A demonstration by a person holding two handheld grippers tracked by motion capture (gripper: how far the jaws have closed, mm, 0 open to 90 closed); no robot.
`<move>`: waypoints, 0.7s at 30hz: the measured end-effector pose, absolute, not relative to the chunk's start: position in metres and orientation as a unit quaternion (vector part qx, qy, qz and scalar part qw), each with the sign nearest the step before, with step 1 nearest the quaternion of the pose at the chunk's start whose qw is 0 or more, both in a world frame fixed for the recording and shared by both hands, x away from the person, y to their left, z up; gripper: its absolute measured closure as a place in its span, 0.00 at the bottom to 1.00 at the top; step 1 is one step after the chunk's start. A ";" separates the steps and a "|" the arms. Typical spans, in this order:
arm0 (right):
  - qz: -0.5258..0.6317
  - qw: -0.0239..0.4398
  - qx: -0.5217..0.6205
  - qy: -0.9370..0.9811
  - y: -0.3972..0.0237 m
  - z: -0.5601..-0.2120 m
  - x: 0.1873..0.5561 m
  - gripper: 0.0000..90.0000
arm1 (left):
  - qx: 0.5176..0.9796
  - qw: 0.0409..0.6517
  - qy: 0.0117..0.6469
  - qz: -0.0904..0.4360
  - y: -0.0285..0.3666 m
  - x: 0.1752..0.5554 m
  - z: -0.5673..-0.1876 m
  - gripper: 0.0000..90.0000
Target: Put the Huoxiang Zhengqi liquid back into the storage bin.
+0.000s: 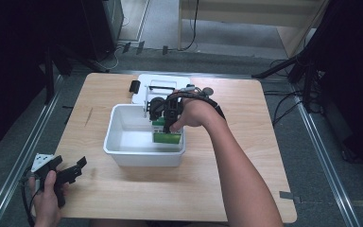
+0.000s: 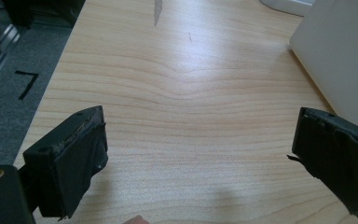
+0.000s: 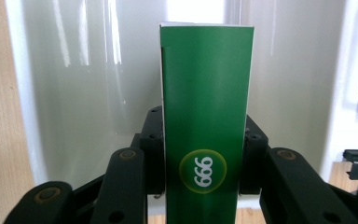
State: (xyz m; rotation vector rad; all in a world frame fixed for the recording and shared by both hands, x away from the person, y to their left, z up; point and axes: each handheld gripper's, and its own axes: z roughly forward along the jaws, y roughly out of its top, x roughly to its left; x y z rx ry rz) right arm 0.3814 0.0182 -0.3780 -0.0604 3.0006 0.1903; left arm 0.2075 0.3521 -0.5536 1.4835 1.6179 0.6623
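Observation:
A green carton [image 3: 207, 121] with a white "999" roundel stands between the jaws of my right gripper [image 3: 200, 154], which is shut on its two sides. In the high view that right gripper [image 1: 166, 124] points down into the white plastic bin [image 1: 123, 151] at its right end, with the green carton [image 1: 167, 136] low inside near the bin floor. My left gripper [image 1: 78, 166] rests at the table's front left corner, held by a hand. Its jaws stand wide apart over bare wood, open, with nothing between them [image 2: 198, 154].
A white lid or tray [image 1: 144, 85] lies behind the bin with a small black object [image 1: 134, 86] on it. The bin's white wall [image 2: 340, 51] is to the right of the left gripper. Table edges and a grey floor with rails surround the wooden top.

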 end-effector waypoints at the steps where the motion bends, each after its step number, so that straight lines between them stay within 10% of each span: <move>1: 0.060 0.067 -0.021 0.996 0.019 -0.380 0.382 0.71 | 0.589 0.412 0.643 0.263 0.352 0.207 -0.554 0.04; 21: 0.049 0.058 -0.015 0.997 0.025 -0.400 0.386 0.69 | 0.592 0.408 0.643 0.263 0.352 0.207 -0.553 0.04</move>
